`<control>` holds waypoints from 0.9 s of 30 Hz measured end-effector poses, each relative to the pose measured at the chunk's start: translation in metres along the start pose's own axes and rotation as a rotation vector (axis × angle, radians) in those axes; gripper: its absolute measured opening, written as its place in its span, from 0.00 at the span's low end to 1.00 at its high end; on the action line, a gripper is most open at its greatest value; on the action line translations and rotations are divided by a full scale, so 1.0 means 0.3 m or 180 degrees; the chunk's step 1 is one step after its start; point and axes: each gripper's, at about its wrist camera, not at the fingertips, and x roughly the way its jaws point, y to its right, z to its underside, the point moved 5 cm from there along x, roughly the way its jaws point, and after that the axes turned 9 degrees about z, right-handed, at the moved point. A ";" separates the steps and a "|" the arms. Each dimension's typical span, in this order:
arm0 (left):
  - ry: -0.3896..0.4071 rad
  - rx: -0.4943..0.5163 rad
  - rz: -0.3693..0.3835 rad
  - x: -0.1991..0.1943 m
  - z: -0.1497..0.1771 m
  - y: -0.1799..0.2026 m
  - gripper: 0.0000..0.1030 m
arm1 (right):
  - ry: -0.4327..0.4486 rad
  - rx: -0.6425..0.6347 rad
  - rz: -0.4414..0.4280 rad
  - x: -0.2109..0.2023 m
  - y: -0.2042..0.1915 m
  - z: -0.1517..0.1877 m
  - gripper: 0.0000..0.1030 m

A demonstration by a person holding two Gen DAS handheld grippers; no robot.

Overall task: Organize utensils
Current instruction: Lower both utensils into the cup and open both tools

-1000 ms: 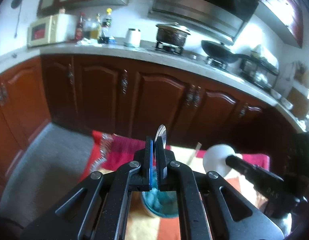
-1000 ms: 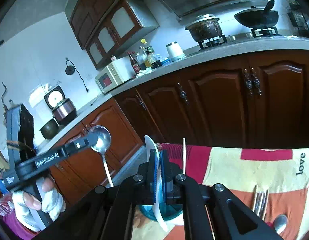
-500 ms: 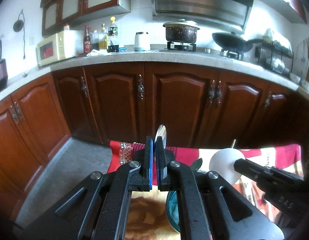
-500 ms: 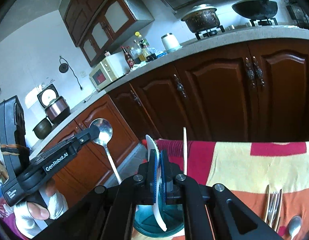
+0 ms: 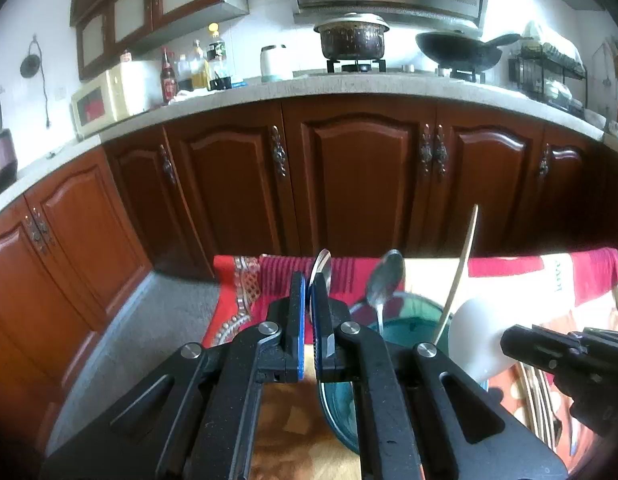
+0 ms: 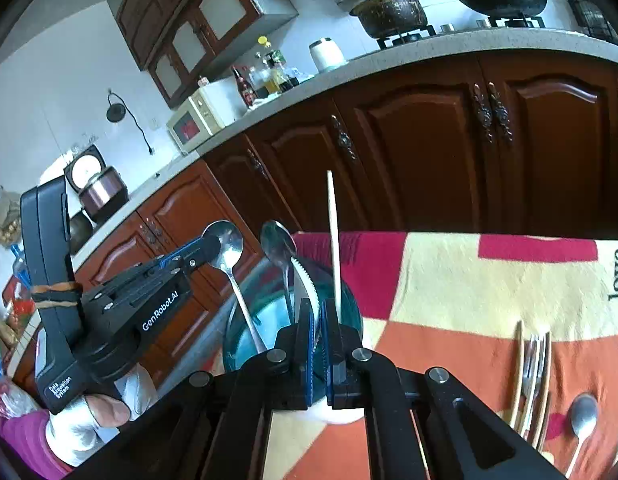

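My left gripper [image 5: 307,286] is shut on a metal spoon [image 5: 323,266], held bowl-up just left of a teal glass holder [image 5: 393,320]. It also shows in the right wrist view [image 6: 213,246], its spoon [image 6: 229,248] at the holder's left rim [image 6: 237,344]. My right gripper [image 6: 317,308] is shut on a white ladle [image 6: 307,284], whose bowl [image 5: 475,334] shows in the left wrist view. The holder contains another metal spoon [image 6: 279,244] and a chopstick [image 6: 333,240].
A red, cream and orange cloth [image 6: 469,288] covers the table. Forks [image 6: 535,364], a chopstick and a spoon [image 6: 583,416] lie on it at the right. Brown cabinets [image 5: 361,176] under a counter stand beyond the table's far edge.
Both grippers have come down and closer to the teal holder. The left spoon's handle now reaches the holder's left rim; a second spoon and the chopstick inside have come into view.
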 end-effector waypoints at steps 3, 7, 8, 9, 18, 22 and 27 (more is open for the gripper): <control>-0.0053 0.0009 0.0019 -0.002 0.017 0.010 0.02 | -0.0066 -0.0013 0.0025 0.006 0.003 0.024 0.03; -0.0145 -0.0061 0.0046 0.000 0.038 0.008 0.02 | -0.0225 -0.0054 0.0070 0.029 0.004 0.058 0.03; -0.0181 -0.0103 0.0069 0.000 0.042 0.004 0.02 | -0.0248 -0.0074 0.0105 0.032 0.005 0.065 0.03; -0.0204 -0.0158 0.0094 -0.003 0.045 -0.002 0.02 | -0.0273 -0.0105 0.0119 0.034 0.004 0.071 0.03; -0.0255 -0.0301 0.0261 -0.048 0.055 -0.003 0.33 | -0.0226 -0.0047 0.0191 -0.019 0.016 0.079 0.25; -0.0225 -0.0340 0.0318 -0.081 0.050 0.001 0.37 | -0.0236 0.0009 0.0219 -0.041 0.021 0.086 0.25; -0.0203 -0.0338 0.0377 -0.131 0.039 0.021 0.37 | -0.0201 -0.0024 0.0320 -0.083 0.014 0.091 0.29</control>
